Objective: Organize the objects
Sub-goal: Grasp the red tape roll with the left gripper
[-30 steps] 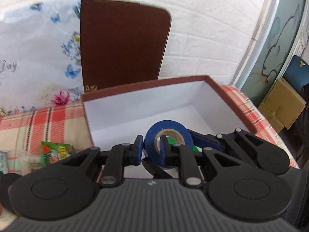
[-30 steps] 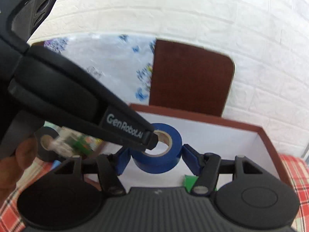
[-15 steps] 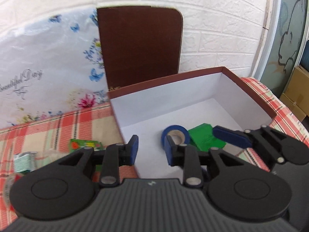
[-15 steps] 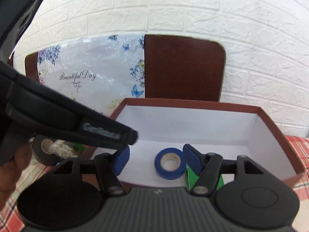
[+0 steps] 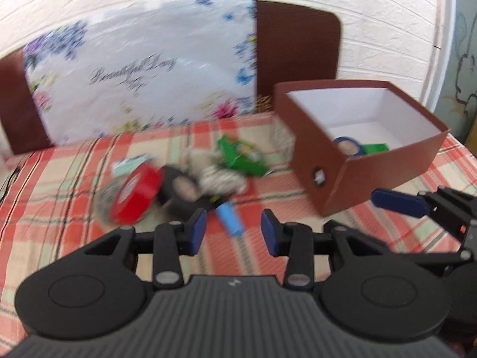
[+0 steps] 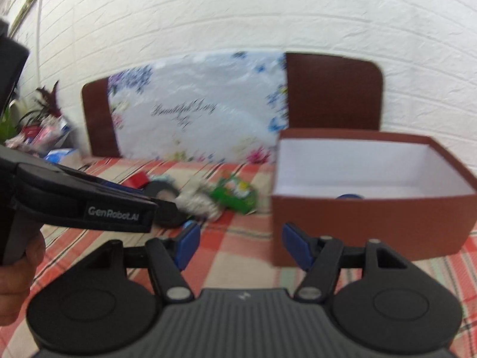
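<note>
Both views are pretty blurry, but here's what can be made out. The left hand-held gripper (image 5: 232, 234) hangs over the table (image 5: 74, 208) with its blue pads spread apart and nothing between them. The right hand-held gripper (image 6: 238, 244) is the same deal, jaws wide and empty, parked just in front of the brown box (image 6: 372, 220). The box sits on the right side of the plaid tablecloth, white inside, and in the left wrist view the blue tape roll (image 5: 347, 146) lies on its floor near the front wall with a green packet (image 5: 376, 148) just beside it. From the right wrist view only a sliver of that blue roll (image 6: 350, 197) peeks over the box's front edge. The rest of the stuff is in a loose pile to the left of the box: a red tape roll (image 5: 137, 194) leaning against a clear roll, a black tape roll (image 5: 182, 191) right next to it, some whitish crumpled thing (image 5: 214, 176), a green snack-looking pack (image 5: 241, 156) and a light blue tube-like item (image 5: 229, 220) closest to the left gripper. Behind it all a floral plastic bag (image 5: 143, 71) leans on a brown chair back (image 5: 298, 53) against the white brick wall (image 6: 238, 9).
</note>
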The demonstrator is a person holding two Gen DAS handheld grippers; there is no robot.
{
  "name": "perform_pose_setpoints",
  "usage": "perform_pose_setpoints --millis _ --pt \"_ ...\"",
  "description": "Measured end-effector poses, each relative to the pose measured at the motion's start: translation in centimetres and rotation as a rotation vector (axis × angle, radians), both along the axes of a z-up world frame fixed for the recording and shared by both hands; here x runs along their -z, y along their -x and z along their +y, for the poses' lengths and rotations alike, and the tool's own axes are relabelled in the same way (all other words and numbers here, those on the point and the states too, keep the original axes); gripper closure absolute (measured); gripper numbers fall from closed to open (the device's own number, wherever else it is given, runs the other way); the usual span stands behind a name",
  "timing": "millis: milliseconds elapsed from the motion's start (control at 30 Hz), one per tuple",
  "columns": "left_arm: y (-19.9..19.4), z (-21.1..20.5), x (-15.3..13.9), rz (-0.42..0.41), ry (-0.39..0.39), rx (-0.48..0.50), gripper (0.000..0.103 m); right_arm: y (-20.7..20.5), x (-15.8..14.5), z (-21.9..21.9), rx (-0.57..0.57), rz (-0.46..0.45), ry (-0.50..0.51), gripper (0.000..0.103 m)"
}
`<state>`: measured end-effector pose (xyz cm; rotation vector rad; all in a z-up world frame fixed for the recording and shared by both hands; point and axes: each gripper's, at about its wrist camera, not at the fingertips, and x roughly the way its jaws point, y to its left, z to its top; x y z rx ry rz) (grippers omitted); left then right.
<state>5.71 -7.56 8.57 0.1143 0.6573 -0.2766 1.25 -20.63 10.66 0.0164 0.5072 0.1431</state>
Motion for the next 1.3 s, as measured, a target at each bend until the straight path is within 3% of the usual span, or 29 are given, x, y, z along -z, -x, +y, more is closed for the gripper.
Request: perform_pose_setpoints --millis 233,333,433,567,633,667,700,733,833,933,1067,1167,1233,1300 --pt "-0.6 11.3 4.5 0.049 0.005 -0.240 0.061 -1.8 -0.6 5.4 -0.113 0.022 0.052 0.041" --pt "-0.3 15.0 5.6 0.073 0.050 -0.303 0.060 -4.4 -1.4 7.6 -0.140 0.026 0.048 0.041" --pt "-0.1 17.0 6.1 0.085 0.095 -0.332 0.060 -7.8 -1.4 10.0 -0.166 0.055 0.056 0.041" --pt "0.5 18.0 6.3 0.094 0.136 -0.341 0.060 -11.8 -1.8 11.6 -0.149 0.120 -0.084 0.041" --pt "0.7 18.1 6.3 0.097 0.155 -0.339 0.060 -13.9 -1.7 12.2 -0.112 0.140 -0.105 0.041" --pt "0.5 18.2 6.3 0.097 0.162 -0.337 0.060 -14.9 -1.3 12.6 -0.099 0.168 -0.092 0.044" --pt "0.5 18.2 6.3 0.096 0.169 -0.334 0.060 -15.7 -0.8 13.0 -0.092 0.201 -0.072 0.062" --pt "0.4 18.3 6.3 0.098 0.177 -0.330 0.060 -16.1 -0.3 13.3 -0.111 0.229 -0.063 0.066" --pt "0.5 18.2 6.1 0.100 0.205 -0.311 0.060 -14.8 -0.7 13.1 -0.116 0.237 -0.072 0.073" --pt "0.9 17.5 5.4 0.102 0.251 -0.263 0.060 -11.6 -1.0 10.3 -0.117 0.255 -0.191 0.074" --pt "1.8 15.0 4.1 0.103 0.304 -0.123 0.060 -4.9 -0.1 6.1 -0.119 0.273 -0.275 0.073" --pt "1.8 12.4 3.7 0.137 0.337 -0.015 0.060 -1.6 2.0 3.8 -0.056 0.310 -0.263 0.073" --pt "1.7 10.1 3.7 0.156 0.313 0.032 0.060 -0.8 3.7 2.7 -0.010 0.338 -0.239 0.069" --pt "1.6 7.9 4.0 0.171 0.248 0.058 0.061 -0.4 4.6 1.5 0.029 0.350 -0.258 0.047"
